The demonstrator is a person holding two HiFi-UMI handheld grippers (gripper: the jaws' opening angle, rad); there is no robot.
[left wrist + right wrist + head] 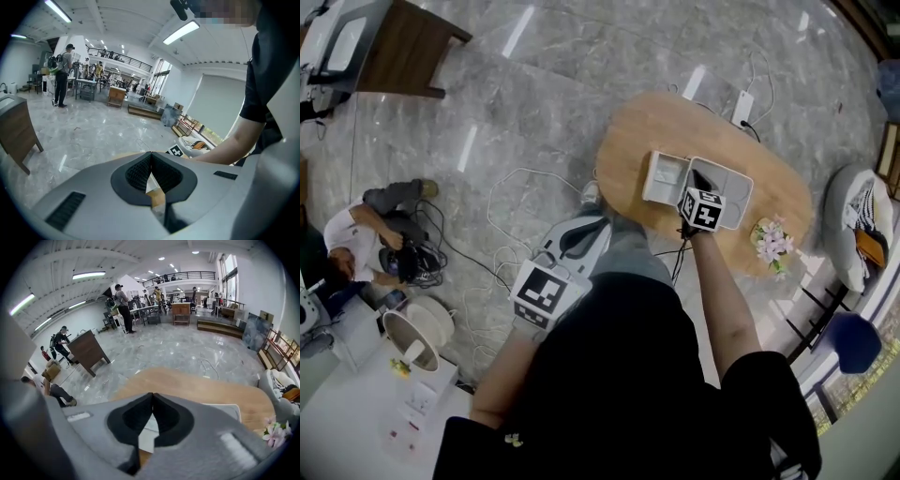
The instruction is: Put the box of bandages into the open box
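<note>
On the oval wooden table (637,131) lies the open box, a white square half (654,190) beside a grey rounded half (733,184). A small pale shape in the white half may be the box of bandages; it is too small to tell. My right gripper (697,178) hangs over the open box, its jaws shut with nothing between them; in the right gripper view its tips (153,394) meet above the grey half's rim (229,408). My left gripper (598,221) is off the table's near-left edge, shut and empty, tips touching (151,153).
A bunch of pale flowers (772,242) stands at the table's near-right edge. A white charger and cable (742,108) lie at its far side. Cables (516,202) trail on the marble floor, where a person (366,239) sits at left. A white-cushioned chair (858,225) stands at right.
</note>
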